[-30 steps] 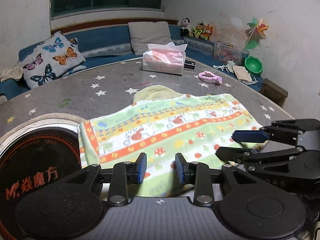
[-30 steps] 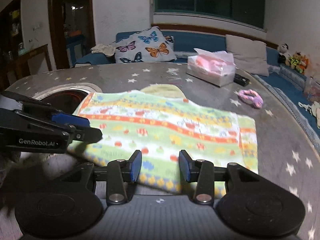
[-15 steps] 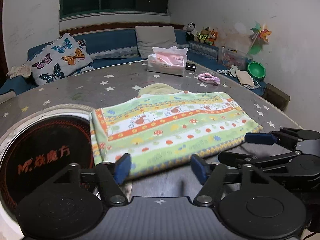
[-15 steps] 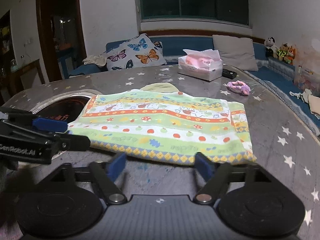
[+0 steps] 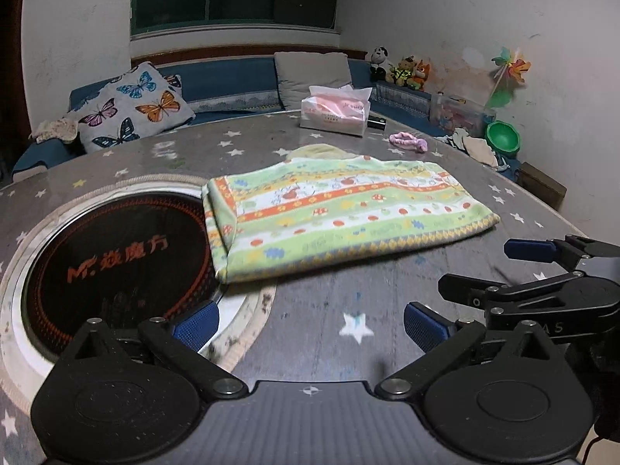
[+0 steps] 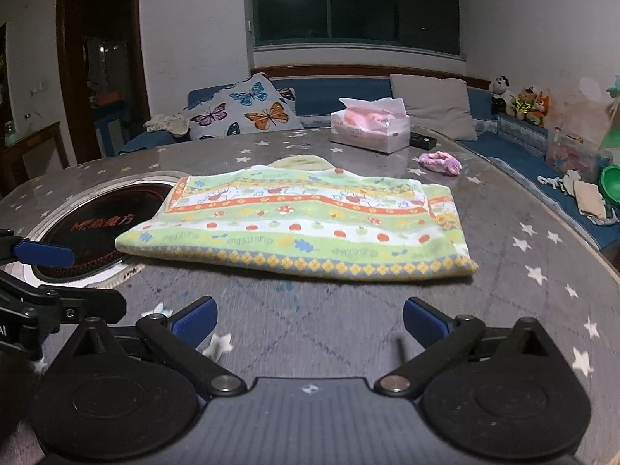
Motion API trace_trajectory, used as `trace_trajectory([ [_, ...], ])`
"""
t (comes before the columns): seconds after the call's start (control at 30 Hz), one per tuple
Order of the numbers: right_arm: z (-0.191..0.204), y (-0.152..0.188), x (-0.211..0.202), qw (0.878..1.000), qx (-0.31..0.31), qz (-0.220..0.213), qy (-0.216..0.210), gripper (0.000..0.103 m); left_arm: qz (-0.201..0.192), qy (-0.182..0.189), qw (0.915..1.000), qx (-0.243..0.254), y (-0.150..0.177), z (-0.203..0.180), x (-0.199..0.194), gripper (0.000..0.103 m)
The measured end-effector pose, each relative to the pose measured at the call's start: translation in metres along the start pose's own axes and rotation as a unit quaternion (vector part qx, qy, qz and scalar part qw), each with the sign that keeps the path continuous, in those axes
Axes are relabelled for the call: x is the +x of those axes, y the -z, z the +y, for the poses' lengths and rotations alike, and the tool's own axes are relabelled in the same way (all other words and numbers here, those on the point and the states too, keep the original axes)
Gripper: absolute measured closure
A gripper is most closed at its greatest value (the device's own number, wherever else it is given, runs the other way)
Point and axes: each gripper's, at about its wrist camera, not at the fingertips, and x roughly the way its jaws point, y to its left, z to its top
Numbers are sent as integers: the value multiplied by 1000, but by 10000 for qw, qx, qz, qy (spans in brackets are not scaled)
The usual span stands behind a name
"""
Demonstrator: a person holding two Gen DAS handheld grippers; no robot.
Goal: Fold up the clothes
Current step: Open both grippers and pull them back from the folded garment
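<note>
— Grey, star-printed tabletop (image 5: 329,147) all round: how much bare room by its edges?

— Plenty. On the left a round black hotplate (image 5: 116,255) is set into it, and the folded green-and-orange patterned cloth (image 5: 341,209) lies flat mid-table, its left end overlapping the hotplate's rim. A bare strip runs between the cloth's near hem and both tools.

— And the tools?

— Both tilt down toward the table. The left gripper (image 5: 310,321) has its jaws opening wide, nothing between them. The right gripper (image 6: 310,316) likewise, jaws opening, nothing between them; both are clear of the cloth.

— Anything in the way?

— Only beyond the cloth: a pink tissue box (image 6: 370,124) and a pink hair scrunchie (image 6: 440,162).
</note>
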Motion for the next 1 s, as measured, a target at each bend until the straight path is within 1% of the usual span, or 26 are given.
trace_trajectory([
  [0.37,6,14,-9,9998,125,57,112,0,88,-154,9997,-145,19,6,-10,0],
  [0.57,14,19,-8,9997,79,137,160,0,146,-221,9995,-181,26,7,-13,0],
  [1.0,23,24,-9,9994,139,212,217,0,172,-248,9994,-187,34,7,-18,0],
])
